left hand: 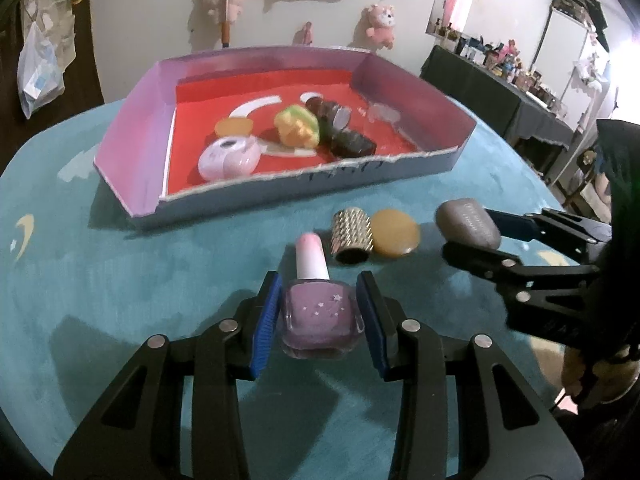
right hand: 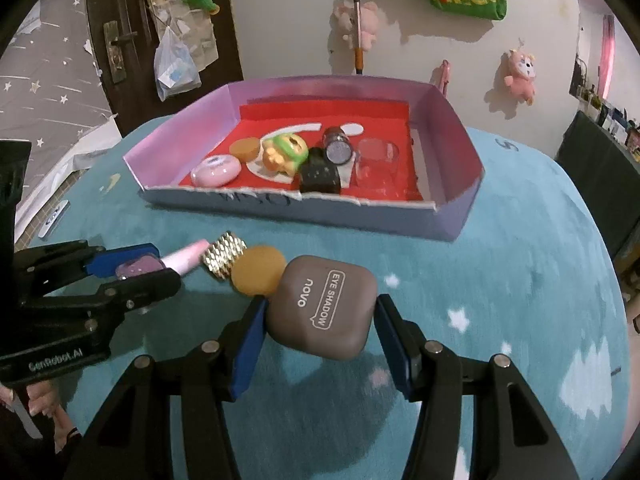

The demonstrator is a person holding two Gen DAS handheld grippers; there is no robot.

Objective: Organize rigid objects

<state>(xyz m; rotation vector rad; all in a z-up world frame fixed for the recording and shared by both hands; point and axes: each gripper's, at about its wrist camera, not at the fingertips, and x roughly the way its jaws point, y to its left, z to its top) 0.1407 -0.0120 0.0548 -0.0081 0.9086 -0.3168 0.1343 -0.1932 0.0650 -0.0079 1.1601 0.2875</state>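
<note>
Two grips stand ready at once, one per hand. Between the blue pads of the left gripper (left hand: 320, 312) sits the lilac nail polish bottle (left hand: 320, 320), its long axis running straight ahead of the gripper — pink cap (left hand: 311, 258) leading, toward the cardboard tray (left hand: 280, 192) that lies further on and slightly to that gripper's left. The pads look pressed to the bottle's two flat sides, so I judge it clamped. The right gripper (right hand: 320, 320), pitched steeply down, has its jaws closed on the brown eye shadow case (right hand: 324, 304), which sits skewed between the pads; the tray (right hand: 280, 204) is straight ahead of it, beyond the amber disc (right hand: 258, 274) and the gold studded cap (right hand: 224, 260). Both of those lie just ahead of the grippers, between the two — the disc touching the case. Each hand is about equally near the tray; a lift and forward carry seems the likely next move.
</note>
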